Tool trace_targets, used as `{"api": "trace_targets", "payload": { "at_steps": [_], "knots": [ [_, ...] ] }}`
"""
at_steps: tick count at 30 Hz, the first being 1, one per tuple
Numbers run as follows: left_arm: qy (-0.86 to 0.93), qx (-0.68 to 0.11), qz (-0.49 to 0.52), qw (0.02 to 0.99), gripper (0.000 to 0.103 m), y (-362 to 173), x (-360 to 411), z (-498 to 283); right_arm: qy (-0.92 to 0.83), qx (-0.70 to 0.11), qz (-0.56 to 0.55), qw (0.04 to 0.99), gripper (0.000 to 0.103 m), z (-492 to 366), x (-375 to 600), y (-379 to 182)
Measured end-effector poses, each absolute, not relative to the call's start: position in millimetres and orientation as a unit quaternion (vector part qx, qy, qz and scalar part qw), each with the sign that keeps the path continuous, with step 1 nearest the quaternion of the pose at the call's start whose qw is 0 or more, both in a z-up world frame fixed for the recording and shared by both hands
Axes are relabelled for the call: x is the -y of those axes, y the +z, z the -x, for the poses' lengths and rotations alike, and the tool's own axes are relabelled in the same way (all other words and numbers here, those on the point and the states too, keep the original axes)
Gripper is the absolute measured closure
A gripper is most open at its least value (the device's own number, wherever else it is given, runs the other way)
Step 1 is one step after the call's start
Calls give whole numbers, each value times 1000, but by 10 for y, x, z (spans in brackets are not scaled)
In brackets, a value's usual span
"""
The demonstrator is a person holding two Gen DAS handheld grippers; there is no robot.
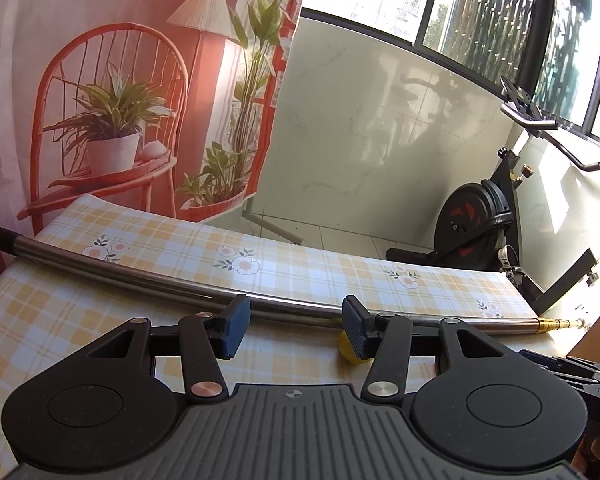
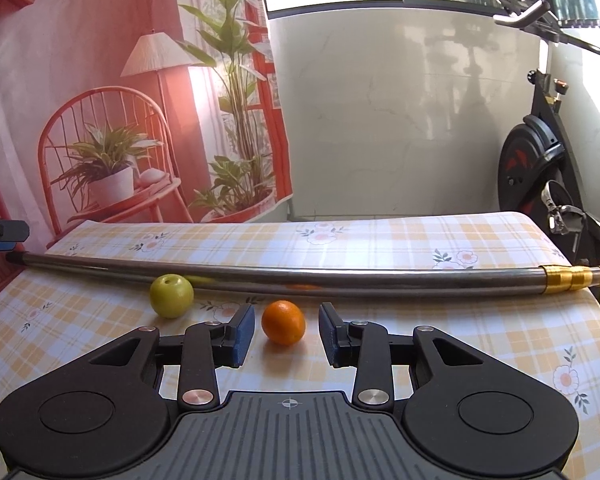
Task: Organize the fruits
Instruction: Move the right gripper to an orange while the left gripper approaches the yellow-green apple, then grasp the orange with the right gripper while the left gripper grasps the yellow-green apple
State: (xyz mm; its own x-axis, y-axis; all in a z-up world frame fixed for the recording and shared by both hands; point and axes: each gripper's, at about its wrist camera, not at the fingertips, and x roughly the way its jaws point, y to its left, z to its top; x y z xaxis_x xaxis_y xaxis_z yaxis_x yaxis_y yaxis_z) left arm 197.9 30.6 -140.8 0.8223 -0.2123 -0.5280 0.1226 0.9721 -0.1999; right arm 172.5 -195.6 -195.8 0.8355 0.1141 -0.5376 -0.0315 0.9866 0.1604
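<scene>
In the right wrist view an orange [image 2: 283, 322] sits on the checked tablecloth, just ahead of my open right gripper [image 2: 286, 334] and in line with the gap between its blue pads. A green apple [image 2: 171, 295] rests to the left, against a long metal pole [image 2: 300, 276]. In the left wrist view my left gripper [image 1: 296, 330] is open with nothing between its pads. A yellow-green fruit [image 1: 348, 349] peeks out from behind the right finger, mostly hidden. The right gripper's black body [image 1: 572, 372] shows at the right edge.
The metal pole [image 1: 140, 276] with a gold end [image 2: 576, 276] lies across the whole table [image 2: 380, 236]. Behind stand a printed backdrop with a red chair [image 2: 100, 140], a white wall and an exercise bike [image 2: 540, 168] at the right. The left gripper's tip [image 2: 0, 232] shows at the left edge.
</scene>
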Motion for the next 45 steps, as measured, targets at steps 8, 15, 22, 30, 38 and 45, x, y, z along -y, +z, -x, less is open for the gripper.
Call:
{"api": "trace_targets", "payload": {
  "at_steps": [8, 15, 22, 30, 38, 45],
  "knots": [
    [-99, -297, 64, 947, 45, -1519, -176, -2198, 74, -298, -51, 950, 68, -2192, 1972, -2305],
    [-113, -313, 50, 942, 45, -1628, -29, -2399, 81, -308, -42, 947, 61, -2367, 1904, -2514],
    [-124, -331, 47, 934, 45, -1752, 64, -2552, 98, -322, -27, 941, 62, -2443, 1832, -2544],
    [-141, -351, 45, 925, 43, -1883, 181, -2665, 101, -318, -39, 942, 70, -2390, 1863, -2554],
    [-167, -374, 46, 911, 40, -2056, 338, -2935, 73, -306, -48, 948, 70, -2345, 1899, -2548],
    [-177, -402, 26, 898, 40, -2283, 466, -3131, 67, -301, -54, 950, 70, -2332, 1934, -2550]
  ]
}}
